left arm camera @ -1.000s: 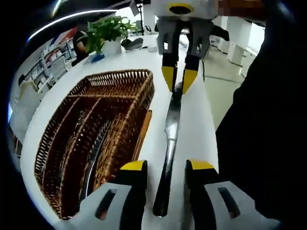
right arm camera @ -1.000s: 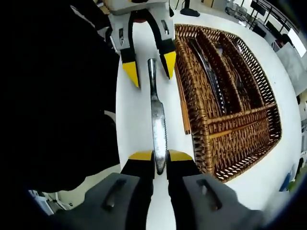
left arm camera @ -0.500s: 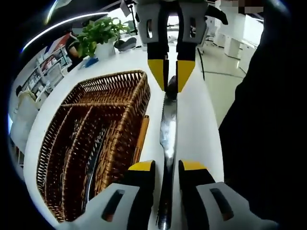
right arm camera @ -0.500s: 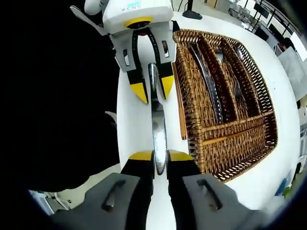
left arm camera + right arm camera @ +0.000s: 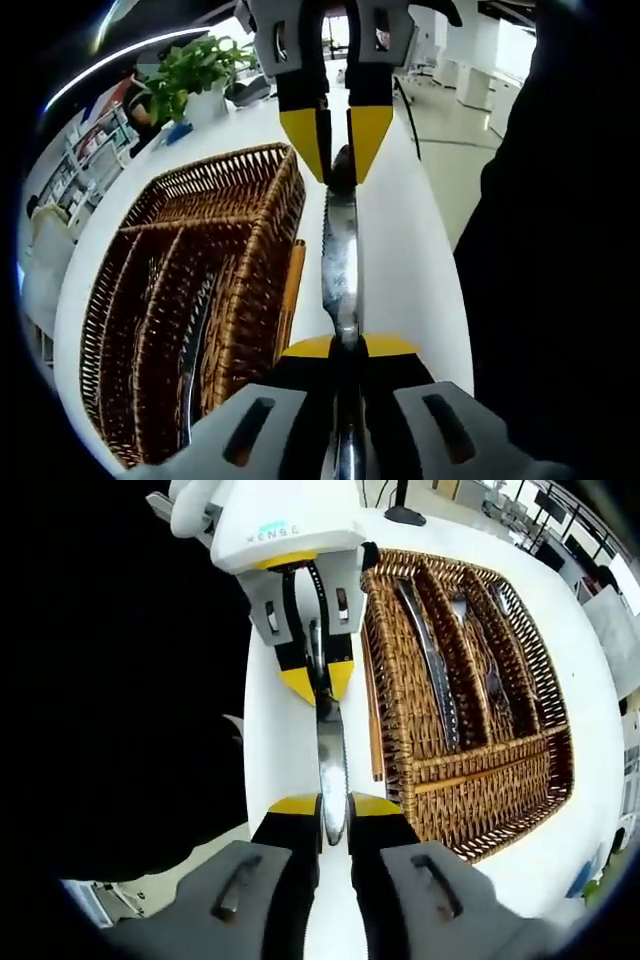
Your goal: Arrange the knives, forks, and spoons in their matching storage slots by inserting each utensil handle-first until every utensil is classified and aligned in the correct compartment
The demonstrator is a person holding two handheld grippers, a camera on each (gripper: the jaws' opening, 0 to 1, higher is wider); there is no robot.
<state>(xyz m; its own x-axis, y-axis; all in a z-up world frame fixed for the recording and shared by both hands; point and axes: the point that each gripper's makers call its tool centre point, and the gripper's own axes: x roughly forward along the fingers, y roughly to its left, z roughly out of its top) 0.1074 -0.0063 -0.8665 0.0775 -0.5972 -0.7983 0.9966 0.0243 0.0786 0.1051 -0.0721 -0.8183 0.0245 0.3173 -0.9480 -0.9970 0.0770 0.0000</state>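
We see one knife (image 5: 340, 265) stretched between the two grippers above the white counter (image 5: 400, 250), running alongside the long wall of the wicker basket (image 5: 262, 270) without touching it.

In the left gripper view, the left gripper (image 5: 346, 348) has its yellow-tipped jaws closed on the knife where blade meets handle; the handle runs back between the jaws toward the camera, and the serrated blade reaches forward. At the far end the right gripper (image 5: 335, 140) comes in from the top, and its jaws pinch the blade's tip between them.

In the right gripper view the same hold shows from the other end. The right gripper (image 5: 333, 808) has its jaws nearly together, with the blade tip (image 5: 332, 825) caught in the narrow gap. The knife (image 5: 328, 750) runs straight ahead to the left gripper (image 5: 317, 683), whose jaws are shut around the handle end.

The wicker basket (image 5: 395, 730) sits just beside the knife on the counter (image 5: 275, 740), with its long dividers parallel to the blade. We can make out cutlery (image 5: 435, 680) lying in the long compartments, though we cannot tell knives from forks or spoons with certainty. A thin wooden strip (image 5: 291, 290) lies on the counter against the basket wall, between basket and knife. A potted plant (image 5: 190, 75) stands at the far end of the counter.
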